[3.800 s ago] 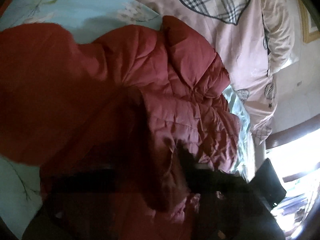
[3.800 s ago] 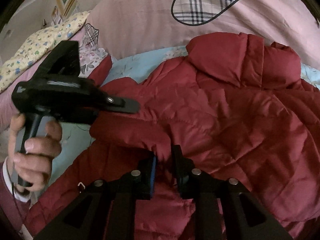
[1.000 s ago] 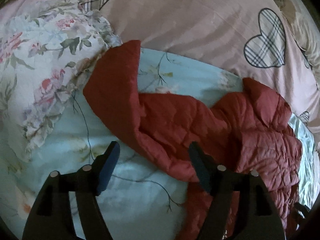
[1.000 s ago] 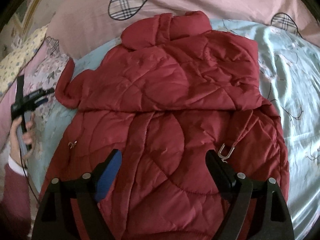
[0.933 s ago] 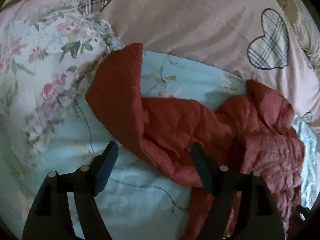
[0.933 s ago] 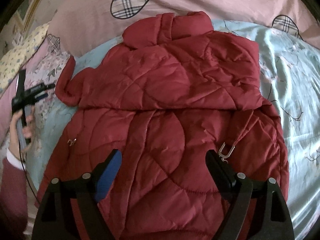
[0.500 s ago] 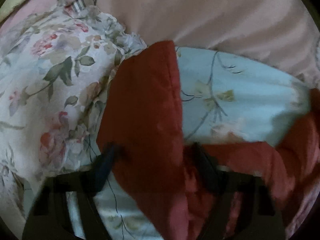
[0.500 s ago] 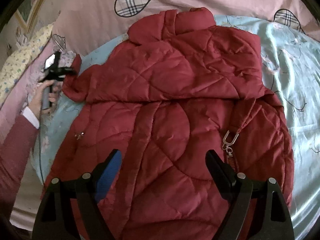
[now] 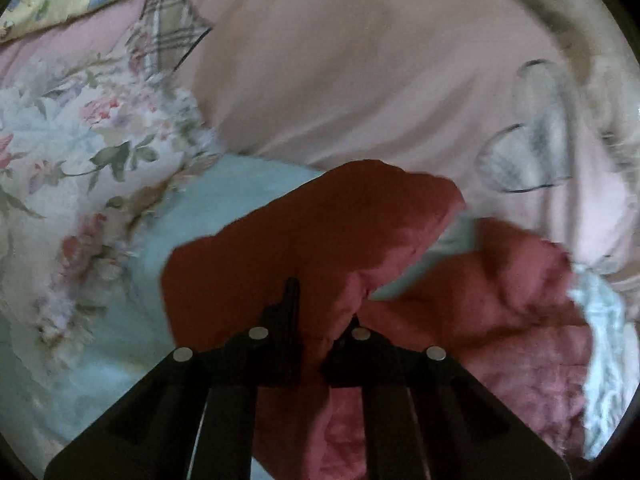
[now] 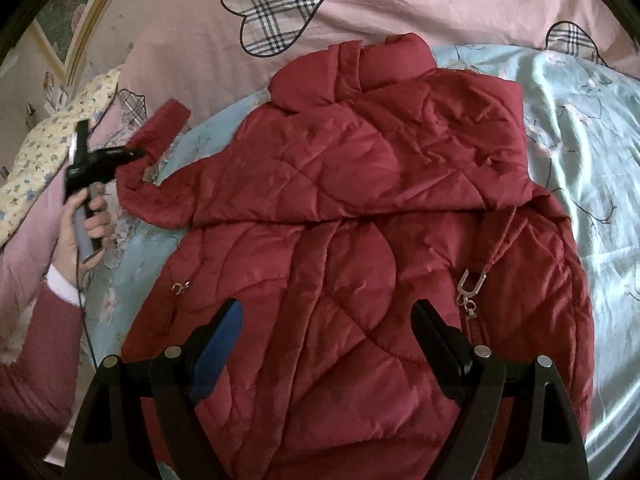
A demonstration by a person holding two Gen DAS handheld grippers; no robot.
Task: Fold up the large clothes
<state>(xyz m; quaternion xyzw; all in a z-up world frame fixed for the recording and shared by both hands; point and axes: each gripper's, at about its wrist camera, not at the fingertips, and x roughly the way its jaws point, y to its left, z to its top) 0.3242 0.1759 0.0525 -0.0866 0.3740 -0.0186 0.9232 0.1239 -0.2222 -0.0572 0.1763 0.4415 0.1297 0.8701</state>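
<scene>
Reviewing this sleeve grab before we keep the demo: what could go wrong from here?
1. The left gripper is shut on only the cuff end of the red quilted jacket's sleeve; slick fabric may slip out mid-fold.
2. The right gripper hovers open above the jacket body, pinning nothing, so pulling the sleeve could drag the already folded part askew.
3. The metal clip on its cord lies loose on top and could snag or get folded inside.
</scene>
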